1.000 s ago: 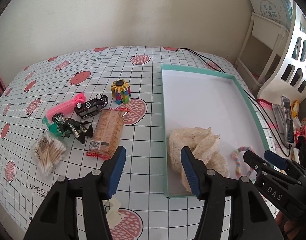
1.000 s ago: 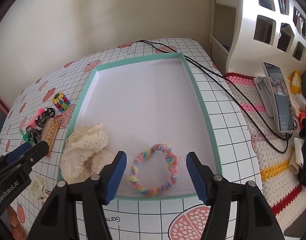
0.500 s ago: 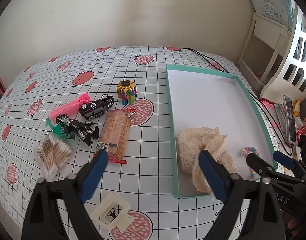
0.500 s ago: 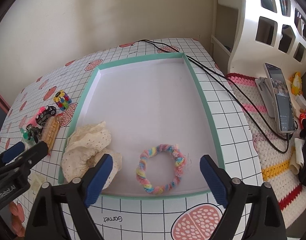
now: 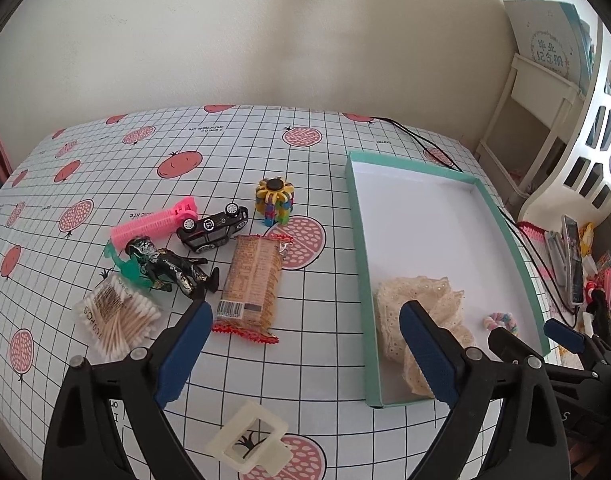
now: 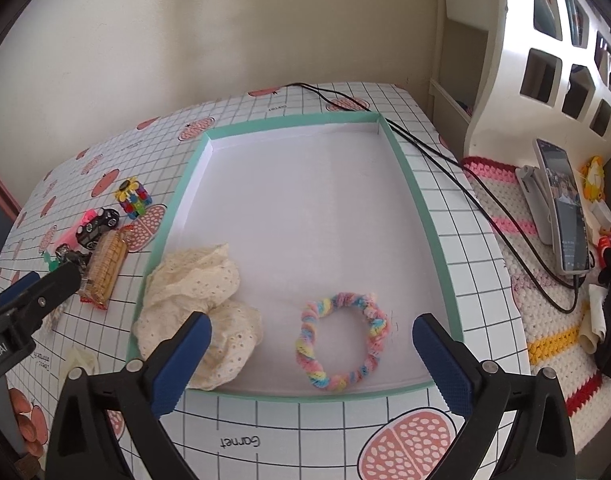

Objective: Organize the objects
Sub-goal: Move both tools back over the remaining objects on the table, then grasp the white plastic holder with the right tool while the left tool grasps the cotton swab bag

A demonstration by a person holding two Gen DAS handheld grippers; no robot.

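Grippers, left (image 5: 301,340) and right (image 6: 311,356), both spread, empty; lace scrunchie (image 5: 421,312) partly hidden behind left fingers

The table (image 5: 265,152) is covered with a white grid-pattern cloth printed with red fruit motifs. Directly on it, at left, lie a pack of cotton swabs (image 5: 115,322), a dark toy figure (image 5: 169,266), a pink comb (image 5: 153,222), a black toy car (image 5: 213,228), a multicoloured block toy (image 5: 274,200) and a wrapped snack bar (image 5: 251,282); a cream hair clip (image 5: 249,438) lies near the front edge. At right rests a teal-rimmed tray (image 6: 419,204), with a black cable (image 6: 437,156) running just beside its far side.
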